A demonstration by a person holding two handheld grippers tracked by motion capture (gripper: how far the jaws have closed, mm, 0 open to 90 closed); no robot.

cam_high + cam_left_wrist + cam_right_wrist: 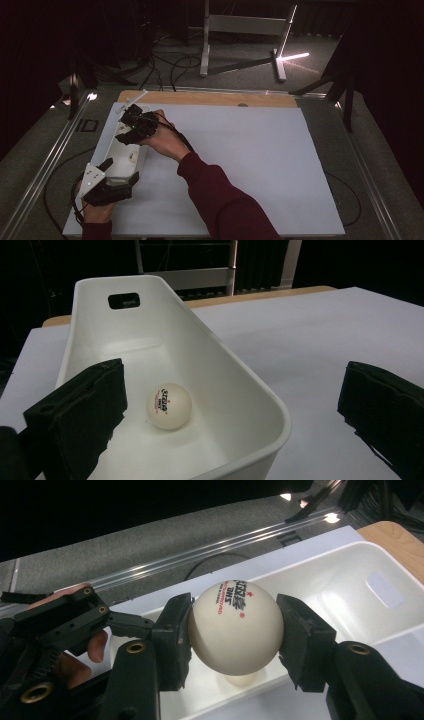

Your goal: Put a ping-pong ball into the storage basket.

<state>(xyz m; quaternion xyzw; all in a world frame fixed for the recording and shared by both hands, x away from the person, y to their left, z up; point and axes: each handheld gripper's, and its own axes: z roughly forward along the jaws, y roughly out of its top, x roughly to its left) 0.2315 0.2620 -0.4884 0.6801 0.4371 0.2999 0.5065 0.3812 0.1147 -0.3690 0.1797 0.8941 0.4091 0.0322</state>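
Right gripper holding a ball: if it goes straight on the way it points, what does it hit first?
Most likely the second ball lying in the white bin. The right gripper, shut on its ball, points down into the bin, though depth is hard to judge.

Two white table-tennis balls, each printed with small red and black lettering. One ball clamped at its widest part between the two black pads of the right gripper, held in the air above the tub, print facing up. Other ball resting loose on the floor of the white tub, near the end by the left gripper, print facing sideways. Tub long, smooth-walled, round-cornered, with a slot handle cut in its far end wall, lying near the table's left edge.
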